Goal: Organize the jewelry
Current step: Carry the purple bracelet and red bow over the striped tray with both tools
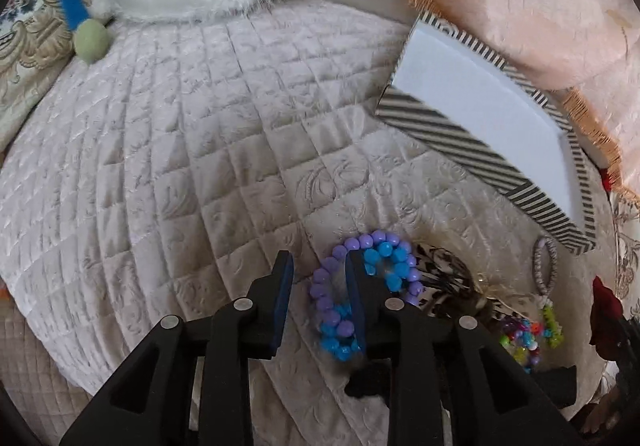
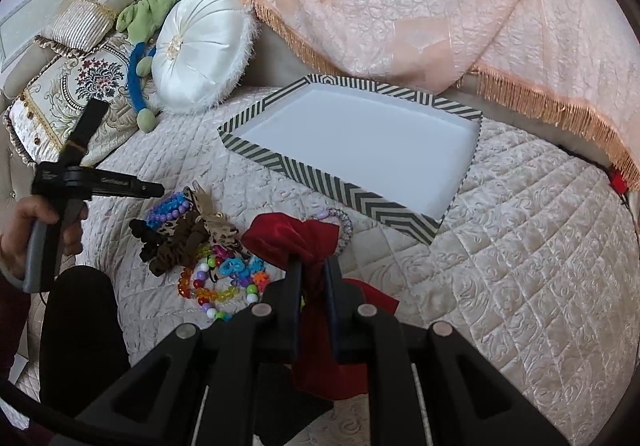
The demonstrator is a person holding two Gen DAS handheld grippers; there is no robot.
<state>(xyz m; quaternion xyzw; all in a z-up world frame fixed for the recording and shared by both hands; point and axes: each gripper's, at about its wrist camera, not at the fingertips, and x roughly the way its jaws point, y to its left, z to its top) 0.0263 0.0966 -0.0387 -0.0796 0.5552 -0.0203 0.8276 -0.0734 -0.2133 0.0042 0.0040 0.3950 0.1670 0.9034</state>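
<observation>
A pile of jewelry lies on the quilted bed: purple and blue bead bracelets [image 1: 362, 286], brown scrunchies [image 2: 176, 242], bright multicoloured beads [image 2: 224, 282] and a thin ring bracelet [image 1: 545, 266]. My left gripper [image 1: 318, 266] is open, its right finger inside the loop of the purple and blue bracelets; it also shows in the right wrist view [image 2: 156, 190]. My right gripper [image 2: 314, 268] is shut on a red velvet pouch [image 2: 296, 240]. A striped box [image 2: 356, 154] with a white inside stands beyond the pile.
A white round cushion [image 2: 200, 50], a blue-and-green plush toy [image 2: 138, 74] and ornate pillows [image 2: 72, 94] lie at the back left. A peach fringed blanket [image 2: 420, 6] drapes behind the box. Quilted bedspread [image 2: 540, 246] spreads to the right.
</observation>
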